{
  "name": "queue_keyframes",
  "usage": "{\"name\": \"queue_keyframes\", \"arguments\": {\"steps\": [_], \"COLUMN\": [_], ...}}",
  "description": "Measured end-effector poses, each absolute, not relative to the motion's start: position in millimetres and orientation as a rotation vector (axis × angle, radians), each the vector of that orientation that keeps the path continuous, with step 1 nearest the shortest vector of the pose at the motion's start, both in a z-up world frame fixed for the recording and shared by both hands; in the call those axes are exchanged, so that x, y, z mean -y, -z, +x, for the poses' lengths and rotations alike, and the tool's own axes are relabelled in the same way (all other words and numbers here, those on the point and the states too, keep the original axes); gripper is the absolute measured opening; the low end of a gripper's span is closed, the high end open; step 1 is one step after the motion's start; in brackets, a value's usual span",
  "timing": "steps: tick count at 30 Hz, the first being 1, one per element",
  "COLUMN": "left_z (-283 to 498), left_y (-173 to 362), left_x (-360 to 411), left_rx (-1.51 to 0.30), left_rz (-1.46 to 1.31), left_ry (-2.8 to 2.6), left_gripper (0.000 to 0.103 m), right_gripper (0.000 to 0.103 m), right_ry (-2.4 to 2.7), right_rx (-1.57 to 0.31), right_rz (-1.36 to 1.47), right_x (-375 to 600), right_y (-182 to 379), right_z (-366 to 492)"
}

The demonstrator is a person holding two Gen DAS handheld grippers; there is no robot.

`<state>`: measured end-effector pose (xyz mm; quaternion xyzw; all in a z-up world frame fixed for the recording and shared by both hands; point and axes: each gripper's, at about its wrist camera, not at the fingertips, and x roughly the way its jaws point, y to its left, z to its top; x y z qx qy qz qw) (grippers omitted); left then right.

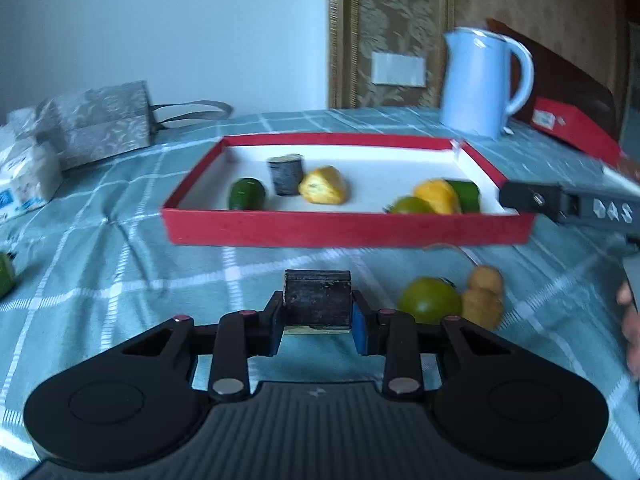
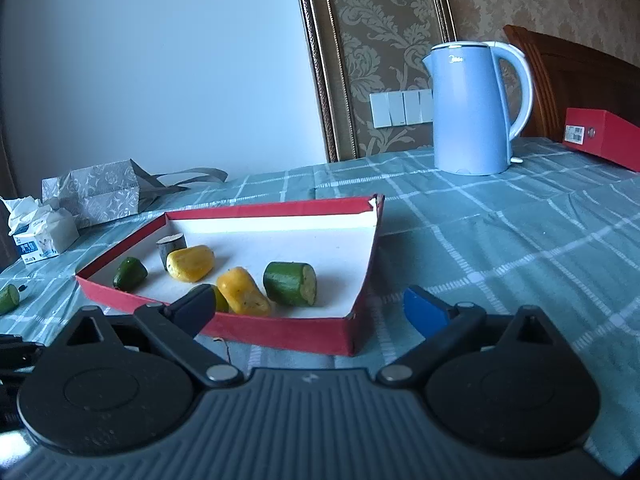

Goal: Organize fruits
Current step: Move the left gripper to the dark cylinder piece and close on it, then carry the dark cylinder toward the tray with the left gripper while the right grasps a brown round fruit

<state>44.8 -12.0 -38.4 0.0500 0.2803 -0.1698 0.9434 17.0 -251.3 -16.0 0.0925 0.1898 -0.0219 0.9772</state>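
Nearest the lens, the left gripper (image 1: 317, 312) is clamped on a dark cut piece (image 1: 317, 300), its blue pads pressing the two sides so the chunk sits square between the fingers. It is close over the checked tablecloth (image 1: 120, 280), on the near side of the red tray (image 1: 344, 230); I judge the grip is taken here because the tray is where the pieces are being gathered, and this one lies just outside its near wall. Right of the held piece, a green round fruit (image 1: 430, 299) and a tan knobbly piece (image 1: 485, 300) touch each other on the cloth, apparently still to be collected. Another green piece (image 1: 6, 276) lies at the far left edge. Inside the tray sit a dark cylinder (image 1: 286, 174), a green piece at its left, and yellow and green pieces toward the right. The right gripper (image 2: 312, 312) waits at the tray's near right corner with its fingers spread wide and nothing between them, probably keeping clear. A blue kettle (image 2: 472, 112) stands far behind on the right.
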Motion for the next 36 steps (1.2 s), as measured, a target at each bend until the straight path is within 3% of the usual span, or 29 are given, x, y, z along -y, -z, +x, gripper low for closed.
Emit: {"name": "queue_keyframes", "arguments": {"steps": [5, 10, 11, 32, 36], "left_z": [55.4, 55.7, 55.4, 54.1, 54.2], "left_y": [37.8, 37.5, 37.6, 37.6, 37.5], "left_x": [-3.0, -6.3, -6.2, -4.3, -4.1], "left_rx": [-0.609, -0.615, -0.615, -0.618, -0.617], "left_rz": [0.018, -0.002, 0.000, 0.002, 0.008], "left_ry": [0.313, 0.315, 0.317, 0.332, 0.332], "left_gripper": [0.032, 0.032, 0.032, 0.032, 0.032], "right_gripper": [0.092, 0.067, 0.058, 0.058, 0.050], "right_ry": [-0.018, -0.122, -0.130, -0.282, -0.320], "right_rx": [-0.391, -0.411, -0.423, -0.563, -0.585], "right_rz": [0.183, 0.034, -0.005, -0.106, -0.118], "right_x": [251.3, 230.9, 226.1, 206.0, 198.9], "right_y": [15.6, 16.2, 16.1, 25.6, 27.8], "right_z": [8.5, -12.7, -14.4, 17.7, 23.0]}}
